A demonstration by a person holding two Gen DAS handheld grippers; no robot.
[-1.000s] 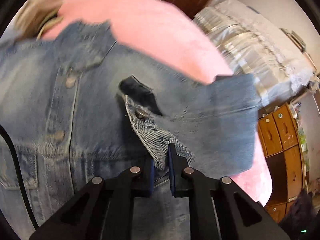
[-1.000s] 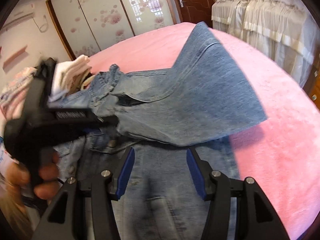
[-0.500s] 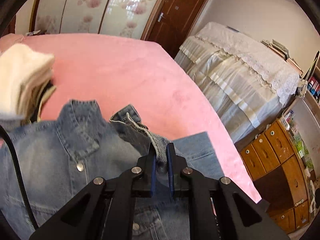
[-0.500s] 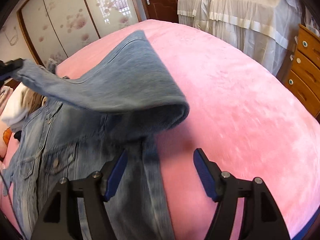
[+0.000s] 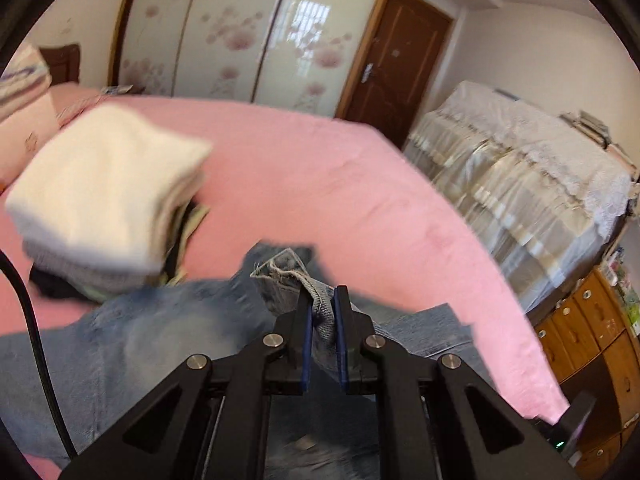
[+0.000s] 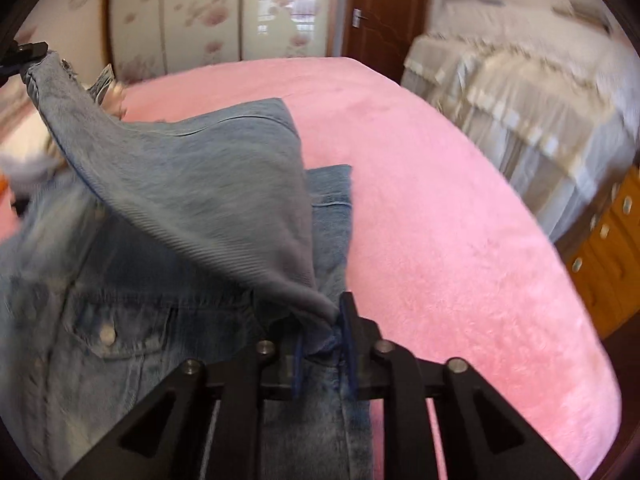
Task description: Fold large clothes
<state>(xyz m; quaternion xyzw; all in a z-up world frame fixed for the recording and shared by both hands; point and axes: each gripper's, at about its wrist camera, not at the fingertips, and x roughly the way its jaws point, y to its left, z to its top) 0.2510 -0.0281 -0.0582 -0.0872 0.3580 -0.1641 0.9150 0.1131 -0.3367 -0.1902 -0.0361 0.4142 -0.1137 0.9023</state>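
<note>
Jacket (image 6: 168, 272) on bed (image 6: 460, 240); folded stack (image 5: 104, 196) behind.

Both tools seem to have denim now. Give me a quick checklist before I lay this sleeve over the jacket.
1. Left tool shut on sleeve cuff: ok.
2. Right tool shut on denim jacket fabric: ok.
3. Sleeve lifted off the body, spanning between tools: ok.
4. Folded clothes stack out of the sleeve's path: cannot tell, close by.
5. Jacket body flat on pink bedspread: cannot tell, blurred.

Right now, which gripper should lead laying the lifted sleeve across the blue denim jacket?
Probably left. The left gripper pinches the raised sleeve cuff; the right gripper anchors the blue denim jacket low on the pink bedspread.
</note>
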